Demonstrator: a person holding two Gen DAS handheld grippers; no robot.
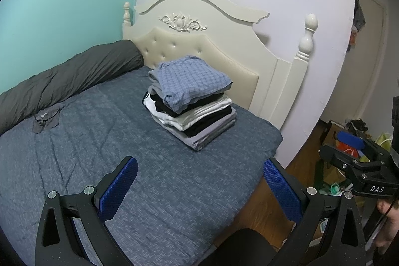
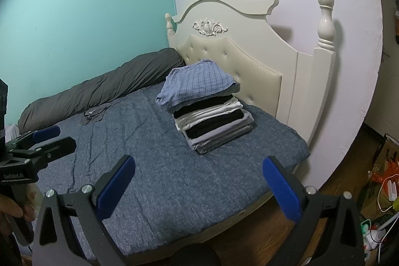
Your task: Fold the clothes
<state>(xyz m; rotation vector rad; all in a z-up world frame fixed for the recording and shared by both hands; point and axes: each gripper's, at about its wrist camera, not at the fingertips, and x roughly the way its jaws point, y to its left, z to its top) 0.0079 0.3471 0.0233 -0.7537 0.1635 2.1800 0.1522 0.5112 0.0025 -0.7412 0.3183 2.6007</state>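
Your left gripper hangs over the near part of the bed with its blue pads spread wide and nothing between them, and your right gripper is the same: jaws wide apart, empty, held above the near edge of the mattress. Each gripper also shows in the other's camera, the right one at about 3 o'clock in the left wrist view and the left one at about 9 o'clock in the right wrist view, and neither touches any cloth. Out ahead of both, at roughly 12 o'clock and close to the headboard, sits the stack of folded clothes: several layers of grey, black and white pieces squared up, with a blue checked garment folded on top, its edges a little looser than the layers beneath. That pile looks like the bulk of the work already done. What seems to be left is the small grey garment lying crumpled on the blue bedspread at about 10 o'clock, just beside the rolled dark grey duvet along the teal wall and well apart from the stack. I would judge the task nearly finished, with that one piece still to be fetched, flattened, folded and added to the pile.
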